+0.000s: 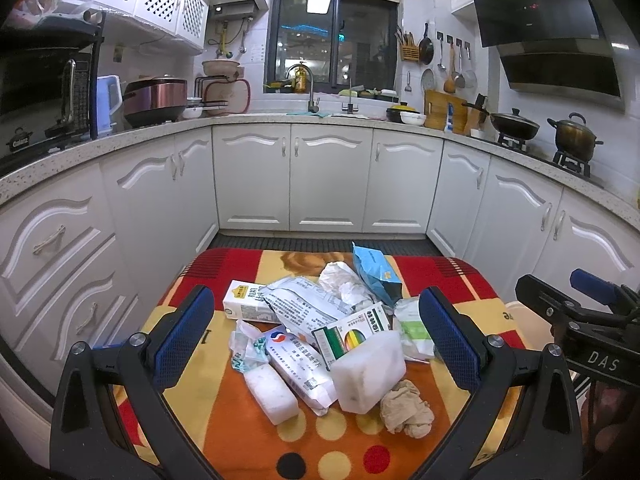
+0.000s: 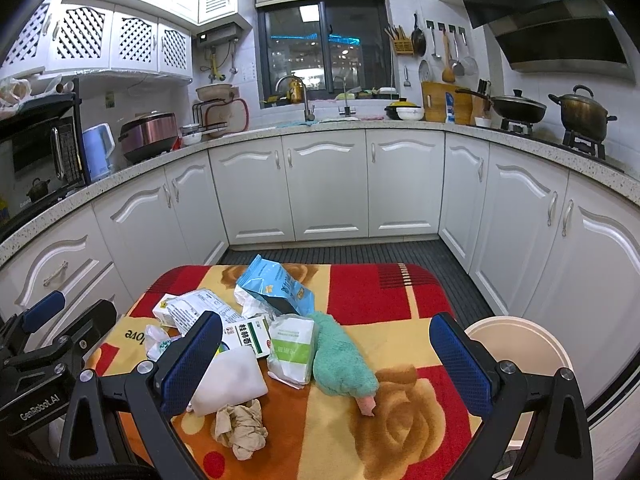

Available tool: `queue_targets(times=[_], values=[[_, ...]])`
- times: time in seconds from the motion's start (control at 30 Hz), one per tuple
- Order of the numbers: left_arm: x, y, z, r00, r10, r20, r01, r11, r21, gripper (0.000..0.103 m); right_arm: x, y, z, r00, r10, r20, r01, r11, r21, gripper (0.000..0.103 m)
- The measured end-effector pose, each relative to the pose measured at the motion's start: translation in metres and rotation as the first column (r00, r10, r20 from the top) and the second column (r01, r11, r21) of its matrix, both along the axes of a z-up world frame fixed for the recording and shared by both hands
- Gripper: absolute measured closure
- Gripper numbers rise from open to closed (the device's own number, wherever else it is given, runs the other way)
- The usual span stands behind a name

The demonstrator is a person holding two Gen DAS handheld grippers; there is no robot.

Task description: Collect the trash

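Both the left gripper (image 1: 316,334) and the right gripper (image 2: 326,360) hover with jaws spread wide and empty above a small table under a red, orange and yellow patterned cloth (image 2: 400,292). The trash lies heaped toward the table's left side: a white foam block (image 1: 368,372), a crumpled beige tissue (image 1: 406,408), a blue foil bag (image 2: 276,286) and a teal cloth (image 2: 340,356). A cream round bin (image 2: 516,344), perhaps plastic, stands beside the right edge.

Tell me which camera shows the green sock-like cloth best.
The right wrist view. The green cloth lies in full sight there, between the open right claw's fingers, beside a white-and-green packet. In the left wrist view I cannot make it out; the left claw's right finger stands about there.
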State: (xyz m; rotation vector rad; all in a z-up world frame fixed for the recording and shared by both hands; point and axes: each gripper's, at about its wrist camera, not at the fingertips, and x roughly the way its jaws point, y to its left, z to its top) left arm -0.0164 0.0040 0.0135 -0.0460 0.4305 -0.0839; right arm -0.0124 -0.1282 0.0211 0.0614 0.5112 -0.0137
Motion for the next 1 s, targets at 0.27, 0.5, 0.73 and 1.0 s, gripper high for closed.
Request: queue_targets(times=[0.27,0.5,0.73,1.0], values=[[0.0005,-0.0010,-0.0008,1.000,-0.001,-0.002,0.001,1.000,-0.001,0.001,-0.0002,-0.0013,-0.0005,1.000,-0.006,0.002,0.006,1.000,-0.002,0.000],[0.0004,-0.0046,-0.0019,1.000,-0.002,-0.004,0.002,1.000,0.000,0.001,0.0024,-0.0012,-0.0015,1.000,-0.006,-0.003,0.006,1.000,0.008,0.000],[0.0007,-0.0047,-0.0027,1.000,-0.002,-0.007,0.002,1.000,-0.002,0.001,0.0027,-0.0003,-0.0015,1.000,-0.008,0.000,0.008,1.000,0.007,0.000],[0.0007,-0.0064,-0.0032,1.000,-0.002,-0.007,0.002,1.000,-0.001,0.001,0.0026,-0.0007,-0.0017,1.000,-0.011,0.000,0.011,1.000,0.006,0.000]])
